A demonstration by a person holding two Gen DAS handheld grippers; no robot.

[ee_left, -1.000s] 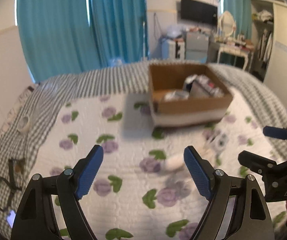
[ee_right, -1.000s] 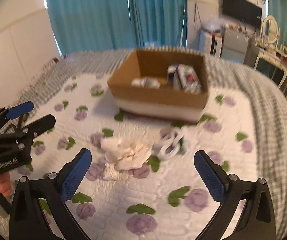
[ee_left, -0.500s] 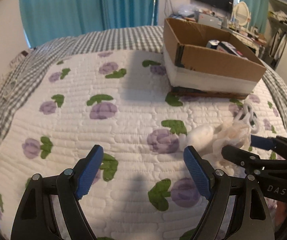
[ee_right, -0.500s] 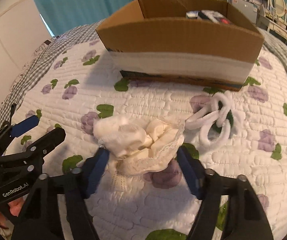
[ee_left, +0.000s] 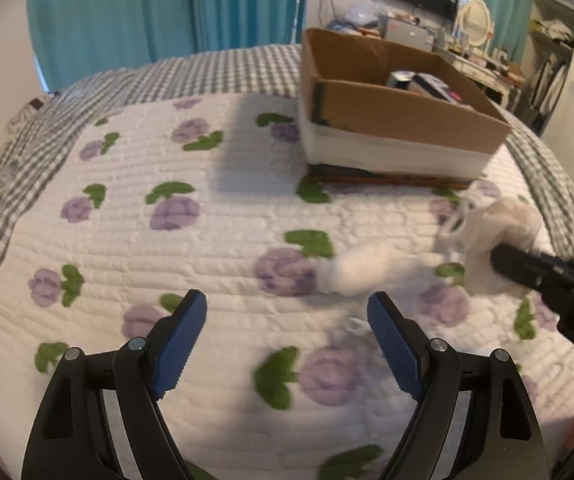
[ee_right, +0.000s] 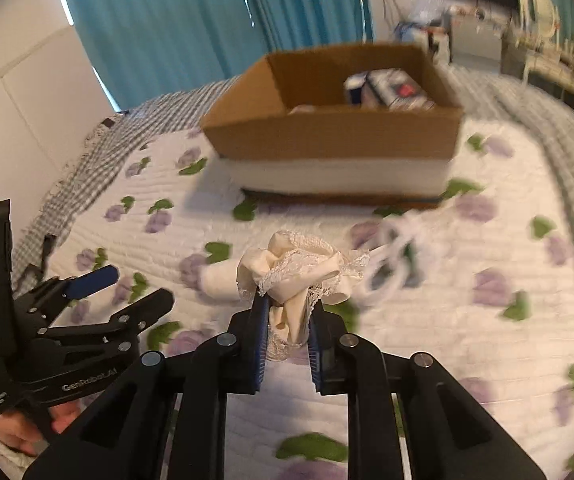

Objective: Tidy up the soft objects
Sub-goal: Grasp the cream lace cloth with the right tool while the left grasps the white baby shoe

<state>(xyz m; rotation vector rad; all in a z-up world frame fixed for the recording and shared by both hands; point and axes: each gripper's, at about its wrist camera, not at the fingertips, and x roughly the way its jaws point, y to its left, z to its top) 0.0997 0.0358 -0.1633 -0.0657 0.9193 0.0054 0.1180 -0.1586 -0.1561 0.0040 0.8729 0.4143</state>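
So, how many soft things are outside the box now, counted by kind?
Cream lace cloth, held in the right gripper: 1
White roll on the quilt: 1
White loop bundle on the quilt: 1
Total: 3

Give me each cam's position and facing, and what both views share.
Left wrist: sits behind the open left gripper, angled down across the floral quilt toward the cardboard box; the right gripper's black finger enters from the right.
Right wrist: sits behind the right gripper, shut on the cream lace cloth, facing the box; the left gripper and a hand show lower left.
Shared: quilt, box, cloth, white roll, teal curtains.
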